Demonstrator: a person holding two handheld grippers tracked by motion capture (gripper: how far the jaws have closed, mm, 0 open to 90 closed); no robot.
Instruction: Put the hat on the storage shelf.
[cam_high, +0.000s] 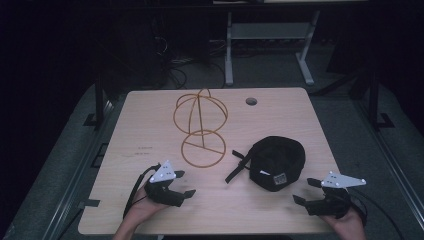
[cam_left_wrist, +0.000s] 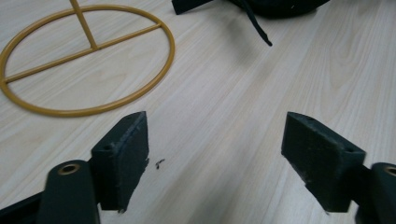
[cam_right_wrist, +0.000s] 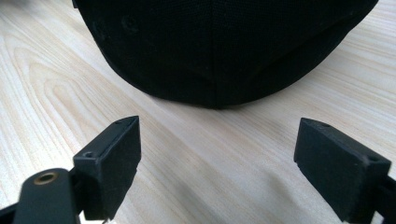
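Note:
A black cap (cam_high: 276, 160) lies upside down on the wooden table (cam_high: 150, 125), right of centre, its strap (cam_high: 238, 167) trailing to the left. A gold wire hat stand (cam_high: 201, 127) rises at the table's middle, its ring base (cam_left_wrist: 84, 70) flat on the wood. My left gripper (cam_high: 184, 184) rests low near the front left, open and empty, pointing right toward the ring base and the strap (cam_left_wrist: 254, 23). My right gripper (cam_high: 306, 191) sits at the front right, open and empty, its jaws spread just short of the cap's crown (cam_right_wrist: 219, 46).
A round cable hole (cam_high: 251, 101) is set in the table's far side. Beyond the table stand a white metal frame (cam_high: 270, 45) and loose cables on the dark floor. Bare wood lies between the two grippers.

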